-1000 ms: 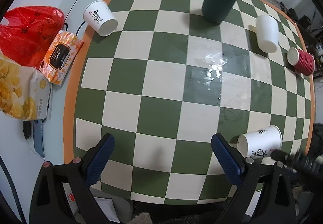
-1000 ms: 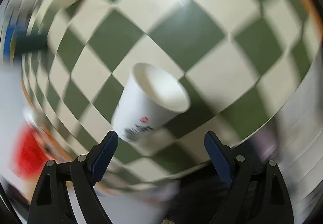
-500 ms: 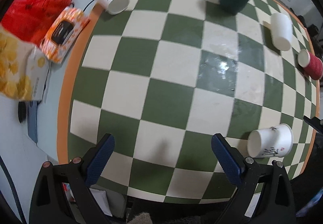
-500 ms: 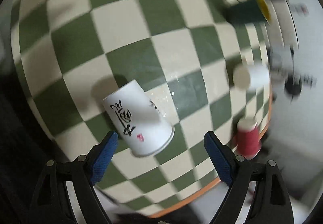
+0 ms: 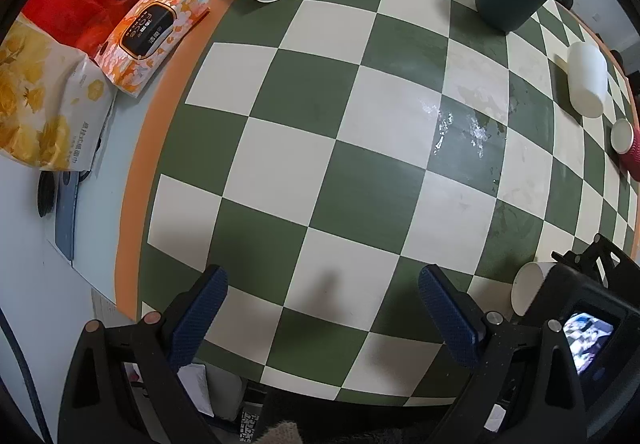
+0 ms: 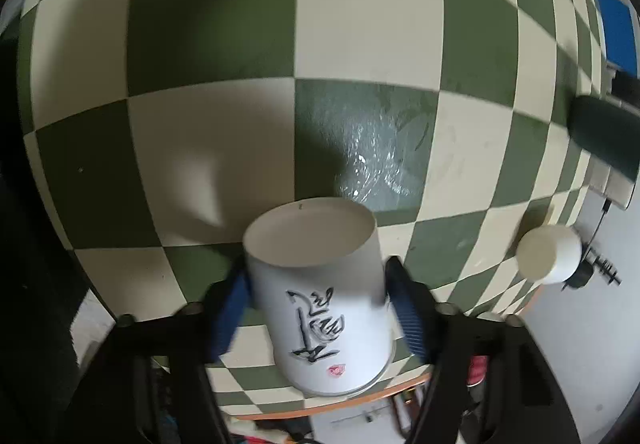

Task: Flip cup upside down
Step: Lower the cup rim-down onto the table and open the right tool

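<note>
My right gripper has its blue-padded fingers pinching the white paper cup with black brush lettering from both sides. The cup sits at the near edge of the green-and-cream checkered tablecloth. In the right wrist view the wider rolled rim faces toward my camera and the narrower recessed end faces away, so I judge it tipped and partway through the flip. I can't tell whether it touches the cloth.

My left gripper is spread wide, holding nothing, hovering over the near edge.

Risks:
- Thin paper wall: too hard a pinch dents the cup, too soft and it slides out mid-rotation.
- The cup is right at the near edge, so a drop probably goes off the table.
- There's a wet, shiny patch just beyond the cup, toward the middle of the surface. Setting the rim down there could make it skid.
- The dark green cup and plain white cup near the right edge look well clear. A wide swing could still clip the white one.
</note>
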Demonstrator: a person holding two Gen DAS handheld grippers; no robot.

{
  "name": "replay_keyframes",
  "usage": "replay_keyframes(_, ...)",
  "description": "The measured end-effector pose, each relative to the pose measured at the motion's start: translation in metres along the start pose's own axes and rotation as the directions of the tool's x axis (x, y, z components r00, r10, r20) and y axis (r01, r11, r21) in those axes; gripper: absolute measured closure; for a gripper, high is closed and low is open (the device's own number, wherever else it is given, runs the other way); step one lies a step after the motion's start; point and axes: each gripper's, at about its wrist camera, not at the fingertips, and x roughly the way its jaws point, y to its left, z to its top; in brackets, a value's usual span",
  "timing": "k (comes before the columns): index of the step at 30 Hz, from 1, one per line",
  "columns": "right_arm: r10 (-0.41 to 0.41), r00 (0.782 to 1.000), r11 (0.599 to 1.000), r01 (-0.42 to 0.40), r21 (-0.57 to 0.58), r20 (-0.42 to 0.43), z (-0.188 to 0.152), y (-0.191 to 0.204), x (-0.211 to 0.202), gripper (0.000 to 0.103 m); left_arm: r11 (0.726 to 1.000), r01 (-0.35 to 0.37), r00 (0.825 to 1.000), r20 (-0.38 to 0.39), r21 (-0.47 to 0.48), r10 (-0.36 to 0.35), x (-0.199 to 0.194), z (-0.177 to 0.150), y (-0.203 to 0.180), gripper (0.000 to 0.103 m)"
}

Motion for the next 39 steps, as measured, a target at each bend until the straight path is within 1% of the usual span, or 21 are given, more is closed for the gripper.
replay_keyframes(3,0.031,0.999,0.998,-0.033,0.06,0.035,-0.007,-0.008,-0.001,0.04,1.0,-0.001,1.0,0.001,0.009,0.001,-0.001,0.001,-0.004,0.005)
replay_keyframes(6,0.053,0.996,0.986,-0.064,0.153,0.077,-0.018,-0.023,-0.004,0.04,1.0,0.005,1.0,0.001,0.018,-0.005,-0.002,0.002,-0.008,0.005)
replay_keyframes(8,0.078,0.99,0.961,-0.106,0.255,0.118,-0.028,-0.039,-0.007,0.04,1.0,0.005,1.0,0.004,0.031,-0.006,-0.004,0.002,-0.015,0.005)
replay_keyframes(10,0.108,0.978,0.911,-0.17,0.375,0.181,-0.041,-0.058,-0.012,0.04,0.999,0.008,1.0,0.007,0.045,-0.008,-0.006,0.003,-0.022,0.005)
replay_keyframes(13,0.123,0.947,0.791,-0.275,0.547,0.298,-0.065,-0.088,-0.016,0.04,0.998,0.014,1.0,0.006,0.059,-0.014,-0.007,0.005,-0.03,0.005)
replay_keyframes(15,0.109,0.915,0.693,-0.35,0.631,0.388,-0.084,-0.105,-0.017,0.04,0.998,0.022,1.0,0.002,0.066,-0.022,-0.007,0.007,-0.036,0.005)
replay_keyframes(17,0.071,0.876,0.564,-0.43,0.705,0.477,-0.106,-0.119,-0.014,0.04,0.997,0.031,1.0,-0.002,0.07,-0.031,-0.006,0.009,-0.041,0.005)
replay_keyframes(18,0.055,0.857,0.508,-0.465,0.725,0.512,-0.115,-0.123,-0.011,0.04,0.997,0.033,0.999,-0.004,0.072,-0.033,-0.006,0.011,-0.044,0.005)
replay_keyframes(19,0.021,0.835,0.425,-0.505,0.751,0.55,-0.128,-0.127,-0.006,0.04,0.997,0.036,0.999,-0.005,0.074,-0.036,-0.005,0.012,-0.046,0.005)
replay_keyframes(21,-0.032,0.804,0.322,-0.554,0.768,0.594,-0.143,-0.128,0.001,0.04,0.996,0.04,0.999,-0.006,0.081,-0.039,-0.004,0.016,-0.052,0.005)
replay_keyframes(22,-0.072,0.787,0.261,-0.578,0.773,0.612,-0.151,-0.125,0.004,0.04,0.996,0.036,0.999,-0.005,0.086,-0.035,-0.003,0.018,-0.055,0.005)
replay_keyframes(23,-0.111,0.783,0.223,-0.581,0.783,0.612,-0.156,-0.121,0.004,0.04,0.995,0.03,1.0,-0.003,0.094,-0.03,-0.001,0.02,-0.059,0.005)
replay_keyframes(24,-0.145,0.779,0.201,-0.58,0.79,0.609,-0.159,-0.118,0.006,0.04,0.995,0.028,1.0,-0.004,0.097,-0.028,-0.001,0.02,-0.062,0.005)
replay_keyframes(25,-0.181,0.771,0.171,-0.587,0.791,0.611,-0.161,-0.114,0.009,0.04,0.994,0.024,1.0,-0.005,0.103,-0.024,0.0,0.022,-0.065,0.005)
replay_keyframes(26,-0.192,0.772,0.153,-0.586,0.796,0.606,-0.161,-0.112,0.012,0.04,0.994,0.019,1.0,-0.005,0.109,-0.018,0.001,0.023,-0.068,0.005)
replay_keyframes(27,-0.207,0.767,0.131,-0.593,0.794,0.607,-0.162,-0.109,0.016,0.04,0.993,0.015,1.0,-0.005,0.115,-0.014,0.002,0.024,-0.07,0.005)
replay_keyframes(29,-0.223,0.767,0.116,-0.592,0.798,0.602,-0.159,-0.106,0.02,0.04,0.992,0.008,1.0,-0.004,0.127,-0.008,0.002,0.025,-0.074,0.005)
replay_keyframes(32,-0.256,0.765,0.125,-0.581,0.804,0.592,-0.157,-0.096,0.017,0.04,0.99,0.007,1.0,-0.004,0.14,-0.007,0.002,0.024,-0.079,0.005)
replay_keyframes(35,-0.259,0.765,0.131,-0.576,0.807,0.589,-0.158,-0.087,0.013,0.04,0.988,0.007,1.0,-0.007,0.151,-0.007,0.002,0.022,-0.084,0.005)
replay_keyframes(39,-0.241,0.765,0.126,-0.585,0.801,0.597,-0.162,-0.079,0.012,0.04,0.986,0.011,1.0,-0.007,0.166,-0.01,0.003,0.019,-0.088,0.005)
